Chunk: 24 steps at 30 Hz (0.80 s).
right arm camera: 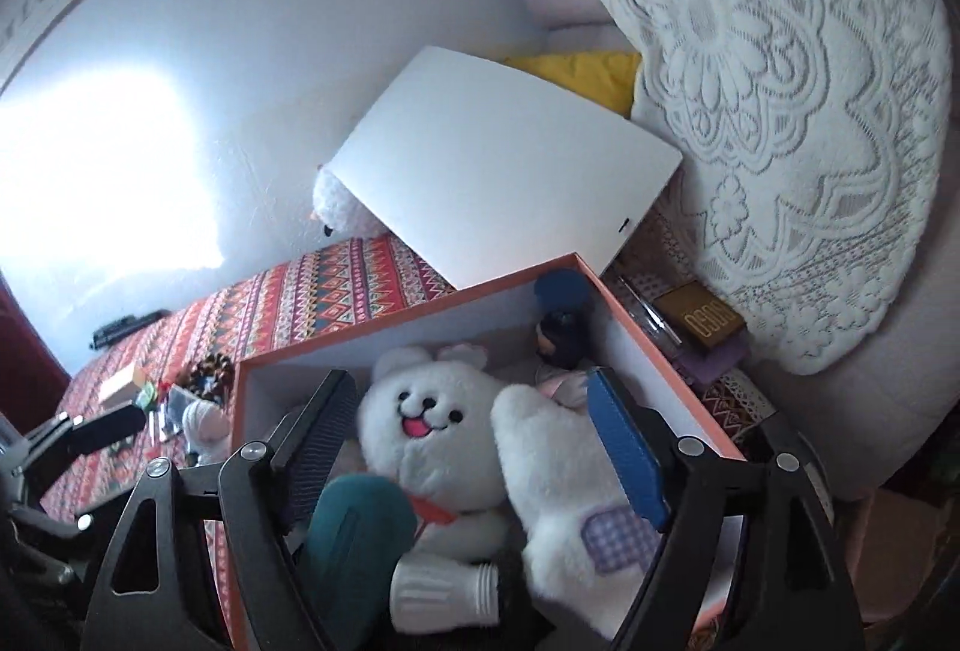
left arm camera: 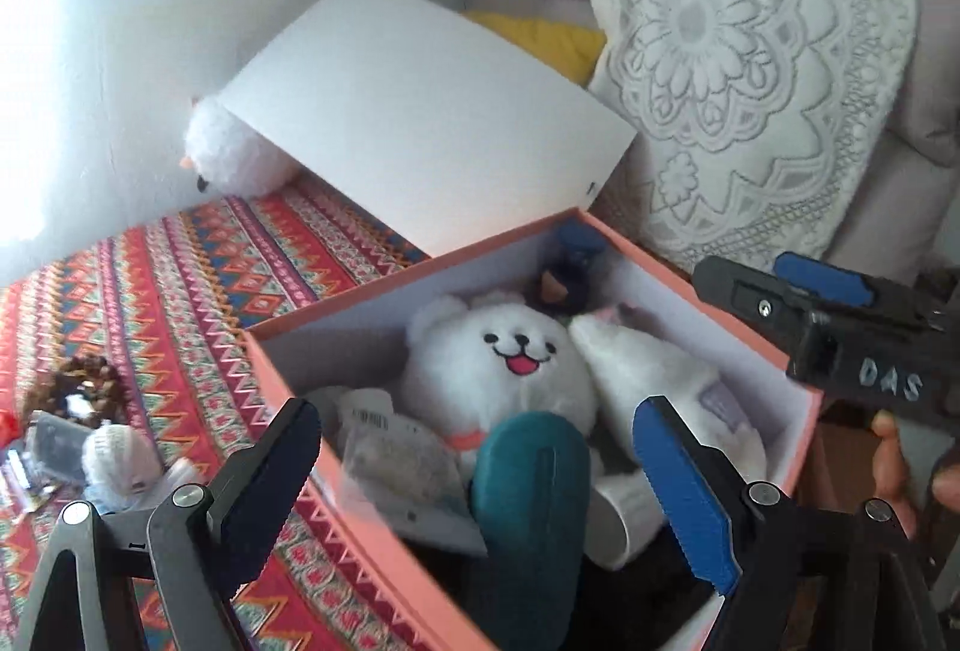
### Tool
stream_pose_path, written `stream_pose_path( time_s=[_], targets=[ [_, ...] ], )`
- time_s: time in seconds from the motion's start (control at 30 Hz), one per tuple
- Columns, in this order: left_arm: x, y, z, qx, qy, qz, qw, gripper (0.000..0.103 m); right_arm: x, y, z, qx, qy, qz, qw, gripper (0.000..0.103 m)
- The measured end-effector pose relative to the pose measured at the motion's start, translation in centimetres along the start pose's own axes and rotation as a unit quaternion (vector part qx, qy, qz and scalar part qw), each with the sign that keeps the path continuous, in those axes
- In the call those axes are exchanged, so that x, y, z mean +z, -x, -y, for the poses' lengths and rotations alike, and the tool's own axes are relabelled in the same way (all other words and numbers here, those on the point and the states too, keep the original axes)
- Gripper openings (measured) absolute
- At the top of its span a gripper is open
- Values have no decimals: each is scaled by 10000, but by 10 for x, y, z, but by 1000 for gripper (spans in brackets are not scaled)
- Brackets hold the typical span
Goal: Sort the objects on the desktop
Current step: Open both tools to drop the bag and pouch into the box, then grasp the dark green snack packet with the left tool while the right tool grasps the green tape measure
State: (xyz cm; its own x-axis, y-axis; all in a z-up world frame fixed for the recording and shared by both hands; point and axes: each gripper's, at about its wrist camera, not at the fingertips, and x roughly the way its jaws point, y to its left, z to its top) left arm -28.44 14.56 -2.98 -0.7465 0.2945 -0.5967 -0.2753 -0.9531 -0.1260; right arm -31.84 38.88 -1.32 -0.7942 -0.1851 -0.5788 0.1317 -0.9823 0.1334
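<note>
Risk, as judged: leftover clutter (left arm camera: 78,429) left of the salmon-rimmed box (left arm camera: 282,369) forgotten; teal object (left arm camera: 528,495) toppling over the near rim; propped white lid (left arm camera: 420,135) behind the box falling shut. Left gripper (left arm camera: 480,483) and right gripper (right arm camera: 474,447) spread wide, pinching nothing. Inside the box: smiling white plush (left arm camera: 510,357), upright.

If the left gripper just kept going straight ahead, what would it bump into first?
Most likely the teal object lying in the pink box, right between the open left gripper fingers, with the white plush bear just behind it. Depth is hard to judge.
</note>
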Motion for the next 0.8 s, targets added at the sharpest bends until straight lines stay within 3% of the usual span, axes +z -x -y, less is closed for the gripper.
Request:
stream_pose_path(
  time_s=[0.2,0.37,0.5,0.8],
  targets=[
    [-32,60,5,141,-152,292,9994,92,-32,72,-60,-370,466,456,9972,91],
    [-58,101,-13,268,19,378,9989,95,-67,108,-96,-281,428,439,9977,93],
    [-84,128,-41,545,258,437,9972,102,-98,119,-130,-151,561,213,9981,93],
    [-159,158,-134,1302,800,91,9882,102,-151,107,-212,370,988,-244,9941,95]
  ],
)
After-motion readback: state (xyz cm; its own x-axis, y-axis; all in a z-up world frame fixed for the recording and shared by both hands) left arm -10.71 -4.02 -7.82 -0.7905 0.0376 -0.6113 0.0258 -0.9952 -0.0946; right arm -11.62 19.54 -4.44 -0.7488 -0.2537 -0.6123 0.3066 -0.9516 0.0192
